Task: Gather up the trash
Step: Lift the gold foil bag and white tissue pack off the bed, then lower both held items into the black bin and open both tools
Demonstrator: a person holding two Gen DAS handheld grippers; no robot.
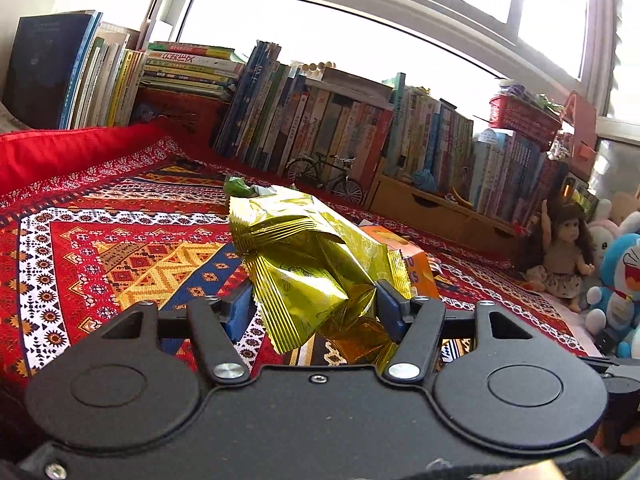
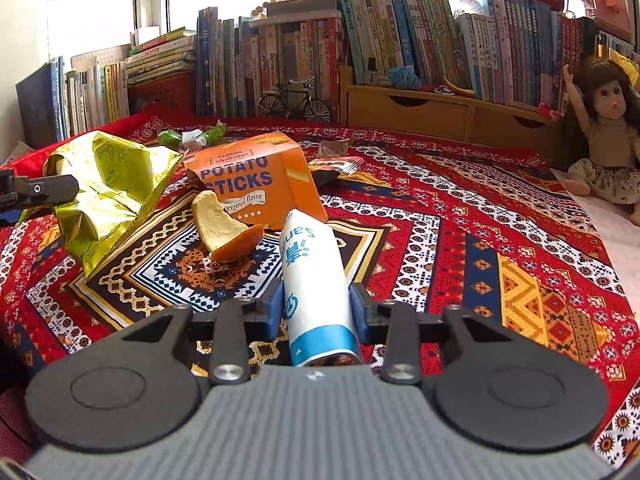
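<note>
We hold the left hand-held gripper [image 1: 314, 306] clamped on a crumpled gold bag [image 1: 308, 264], raised off the patterned cloth [image 1: 120, 240]. The right hand-held gripper [image 2: 316, 306] has its blue pads against a white-and-blue tube [image 2: 314, 276] that lies on the cloth. Beyond the tube: an orange peel [image 2: 224, 228], then a "Potato Sticks" box [image 2: 248, 176]. Farther off: a green wrapper [image 2: 192, 138] left, a dark wrapper [image 2: 334, 166] right.

I am counting, around the orange potato sticks box [image 2: 256, 176]: one gold foil bag [image 2: 108, 188], one white and blue tube [image 2: 316, 280], one peel [image 2: 224, 228], one green wrapper [image 2: 192, 138], one dark wrapper [image 2: 334, 164] behind it, one toy bicycle [image 2: 296, 102], one doll [image 2: 604, 136].
</note>
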